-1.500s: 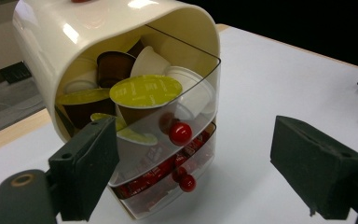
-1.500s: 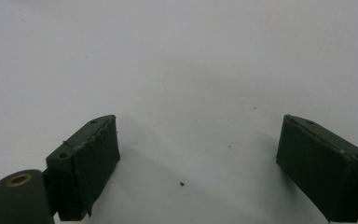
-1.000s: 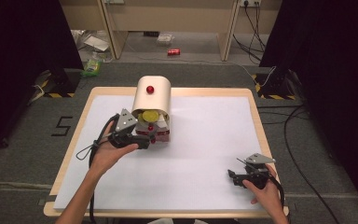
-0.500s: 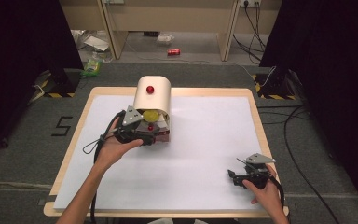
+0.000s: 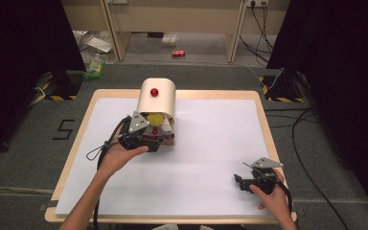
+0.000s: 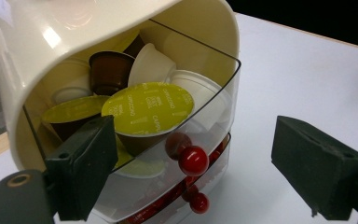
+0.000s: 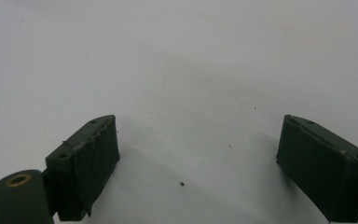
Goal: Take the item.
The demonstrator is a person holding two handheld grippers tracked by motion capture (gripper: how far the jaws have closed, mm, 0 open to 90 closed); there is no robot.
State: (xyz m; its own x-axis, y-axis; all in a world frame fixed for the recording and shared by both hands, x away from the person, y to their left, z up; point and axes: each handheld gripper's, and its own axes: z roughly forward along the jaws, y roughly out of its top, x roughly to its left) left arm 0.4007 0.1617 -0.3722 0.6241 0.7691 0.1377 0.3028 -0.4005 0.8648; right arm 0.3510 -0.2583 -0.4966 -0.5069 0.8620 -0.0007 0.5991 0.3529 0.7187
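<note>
A cream capsule holder (image 5: 157,98) with a red knob on top stands at the table's back middle. Its clear drawers (image 6: 205,126) are pulled out and carry red ball knobs (image 6: 193,160). Inside lie several coffee capsules, one with a yellow-green lid (image 6: 150,108) and a brown one (image 6: 108,70). My left gripper (image 5: 154,140) (image 6: 193,175) is open right at the drawer front, with one jaw against the clear wall and the upper red knob between the jaws. My right gripper (image 5: 242,181) (image 7: 198,163) rests open on the white sheet near the front right, nothing between its jaws.
A white sheet (image 5: 211,143) covers the wooden table (image 5: 263,112). Beyond the far edge are a floor with a red can (image 5: 178,53), litter and cables. Black curtains flank both sides.
My left gripper has moved forward and right, from beside the holder up to its drawer front. The right gripper has stayed where it was.
</note>
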